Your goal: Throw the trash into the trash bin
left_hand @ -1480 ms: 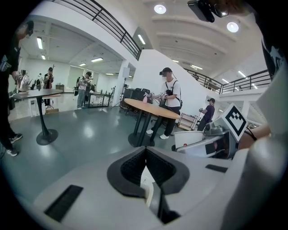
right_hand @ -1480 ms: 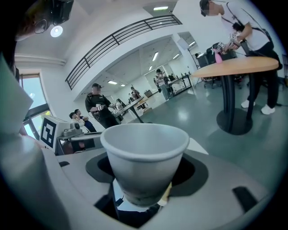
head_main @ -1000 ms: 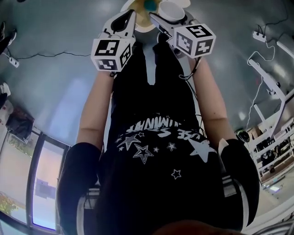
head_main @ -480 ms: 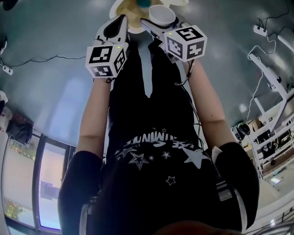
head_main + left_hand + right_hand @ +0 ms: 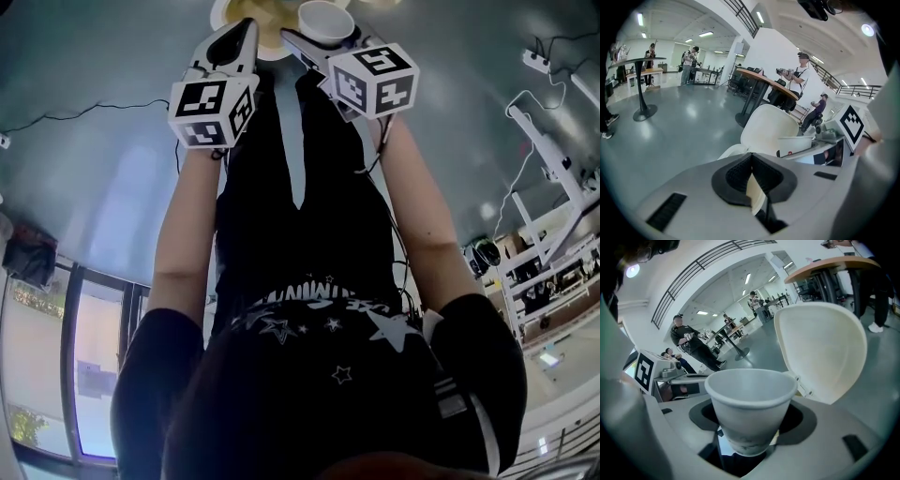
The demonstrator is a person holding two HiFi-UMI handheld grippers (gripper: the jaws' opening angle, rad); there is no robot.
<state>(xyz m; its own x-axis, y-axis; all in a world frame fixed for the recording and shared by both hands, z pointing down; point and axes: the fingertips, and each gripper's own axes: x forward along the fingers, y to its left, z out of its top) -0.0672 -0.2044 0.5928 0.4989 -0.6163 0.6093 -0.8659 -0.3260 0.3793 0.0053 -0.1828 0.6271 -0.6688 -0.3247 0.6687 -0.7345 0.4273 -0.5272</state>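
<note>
When you look down in the head view, your left gripper [image 5: 242,36] and right gripper [image 5: 305,45] sit close together at the top, over the grey floor [image 5: 94,178]. In the left gripper view, the jaws are pinched tight on the thin rim of a white paper plate [image 5: 771,129]. In the right gripper view, the jaws stand wide, clamped round a white paper cup [image 5: 750,399] just beside that plate.

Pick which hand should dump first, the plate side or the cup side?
Right, tentatively: the right tool holds the compact cup upright; the left tool pinches the wide plate by its rim. Both sit side by side, and no bin is in view.
</note>
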